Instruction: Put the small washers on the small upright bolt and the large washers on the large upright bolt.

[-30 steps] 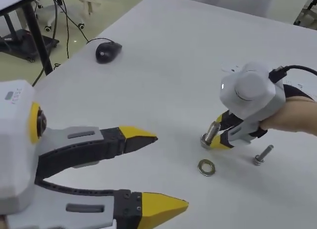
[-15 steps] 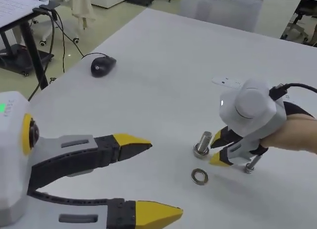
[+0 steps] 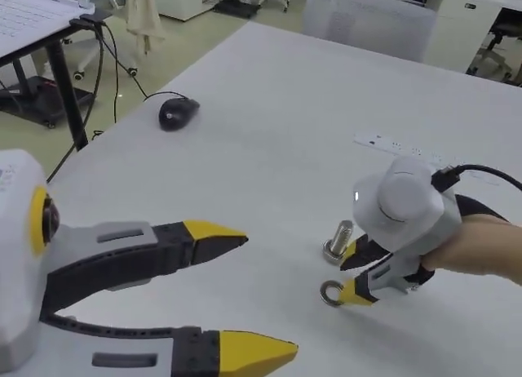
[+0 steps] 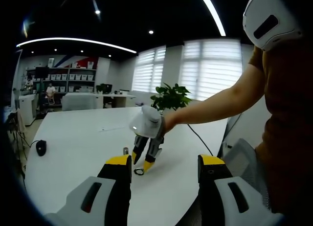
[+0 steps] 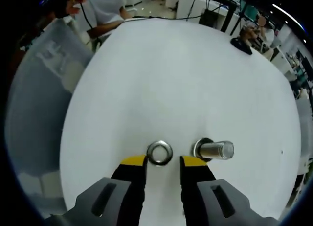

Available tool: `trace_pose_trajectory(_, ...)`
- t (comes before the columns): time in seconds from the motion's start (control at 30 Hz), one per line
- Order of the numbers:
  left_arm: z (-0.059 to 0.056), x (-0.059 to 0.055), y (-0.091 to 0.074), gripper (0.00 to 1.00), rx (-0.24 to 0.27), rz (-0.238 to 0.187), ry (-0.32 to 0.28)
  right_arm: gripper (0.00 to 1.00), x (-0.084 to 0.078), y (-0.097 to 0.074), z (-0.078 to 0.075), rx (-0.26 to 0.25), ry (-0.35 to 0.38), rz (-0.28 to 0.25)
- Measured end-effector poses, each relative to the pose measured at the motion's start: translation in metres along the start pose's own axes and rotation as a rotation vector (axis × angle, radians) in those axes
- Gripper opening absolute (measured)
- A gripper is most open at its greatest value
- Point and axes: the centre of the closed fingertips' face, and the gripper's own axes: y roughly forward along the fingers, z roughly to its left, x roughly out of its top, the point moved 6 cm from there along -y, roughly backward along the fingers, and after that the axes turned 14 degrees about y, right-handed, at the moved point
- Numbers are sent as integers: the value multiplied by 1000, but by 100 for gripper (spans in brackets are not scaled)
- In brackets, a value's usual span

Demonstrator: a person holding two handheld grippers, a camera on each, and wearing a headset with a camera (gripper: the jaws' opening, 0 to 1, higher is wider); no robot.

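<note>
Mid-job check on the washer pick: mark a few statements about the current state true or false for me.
1. The silver ring washer lies flat on the white table just ahead of the right gripper. True.
2. That washer is threaded on the large silver upright bolt. False: it lies on the table beside the bolt.
3. The left gripper is open and holds nothing. True.
4. The black computer mouse touches the bolt. False: it sits far off, near the table's edge.
5. The right gripper is shut on the washer. False: its jaws are apart and the washer is not gripped.
</note>
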Motion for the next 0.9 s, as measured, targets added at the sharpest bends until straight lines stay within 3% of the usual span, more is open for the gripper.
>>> trace_pose_trajectory(0.37,-1,-4,-1,54,9,4,-13,33,-3,10,4,6,19,9)
trace_pose_trajectory(0.9,-1,-4,2,53,4,1,-17,29,-3,11,5,33,48,6)
